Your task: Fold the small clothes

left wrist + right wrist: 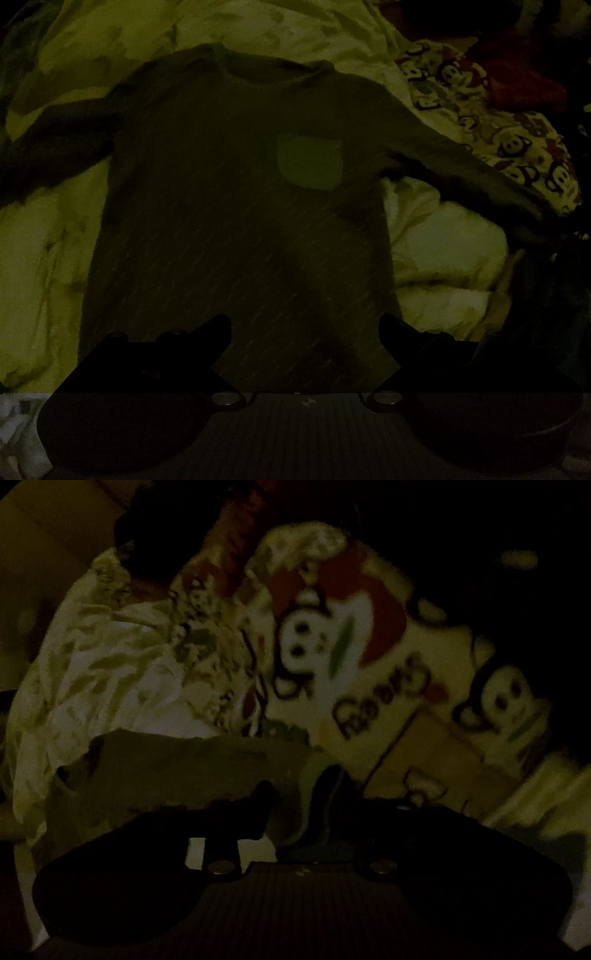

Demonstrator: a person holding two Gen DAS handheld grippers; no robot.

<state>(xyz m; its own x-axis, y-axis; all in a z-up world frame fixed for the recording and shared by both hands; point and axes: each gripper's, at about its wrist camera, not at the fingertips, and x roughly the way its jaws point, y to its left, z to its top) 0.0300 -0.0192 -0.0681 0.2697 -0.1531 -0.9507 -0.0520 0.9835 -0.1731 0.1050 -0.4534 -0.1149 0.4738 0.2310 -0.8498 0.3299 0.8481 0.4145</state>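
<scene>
A small dark long-sleeved shirt [236, 206] with a paler chest pocket [310, 162] lies flat, face up, on a pale bedsheet [436, 236], sleeves spread out. My left gripper [304, 328] hangs open over the shirt's lower hem, with nothing between its fingers. The shirt's right-hand sleeve [461, 166] stretches out to the side. In the right wrist view the end of that sleeve [177, 768] lies on the sheet and reaches in between the fingers of my right gripper [299, 786]. Those jaws stand a narrow gap apart. The scene is very dark.
A crumpled cloth with a monkey-face print [498, 122] lies right of the shirt, and it fills the space beyond the right gripper [332, 635]. A red garment [517, 81] sits behind it. Pale rumpled bedding [110, 672] surrounds the shirt.
</scene>
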